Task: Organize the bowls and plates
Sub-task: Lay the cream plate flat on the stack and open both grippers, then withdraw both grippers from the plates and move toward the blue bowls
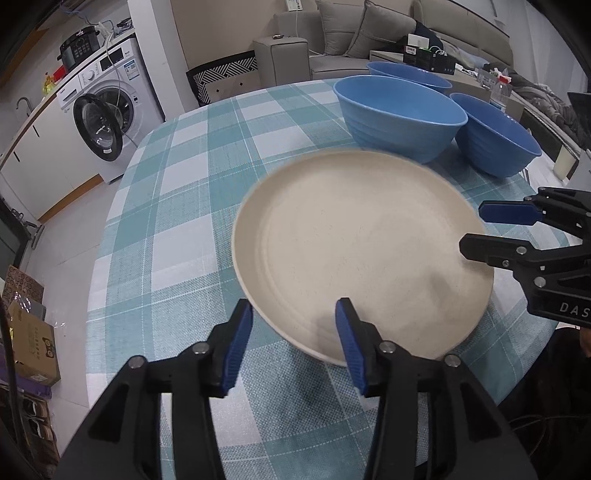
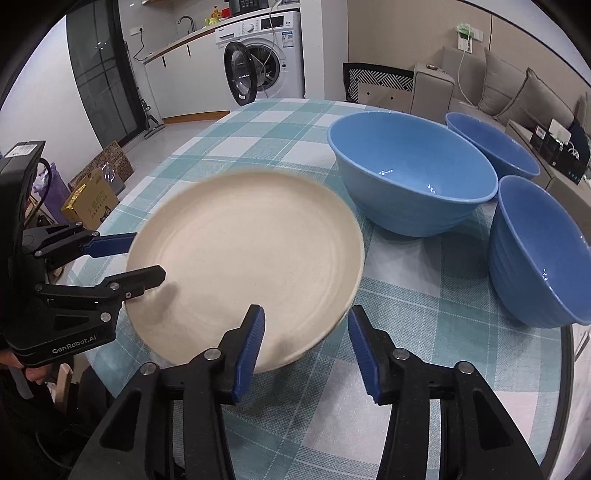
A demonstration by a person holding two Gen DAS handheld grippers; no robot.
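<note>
You had both the left gripper [image 1: 293,341] and right gripper [image 2: 306,349] part-open astride the cream plate's [image 1: 354,254] near rim, pads clear and gripping nothing, so it sat on the counter [image 1: 192,192] beside 3 blue bowls [image 2: 410,173].

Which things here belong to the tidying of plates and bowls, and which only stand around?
Job: round cream plate; three blue ribbed bowls.
Around: white washing machine; grey fabric sofa; yellow cardboard box.
</note>
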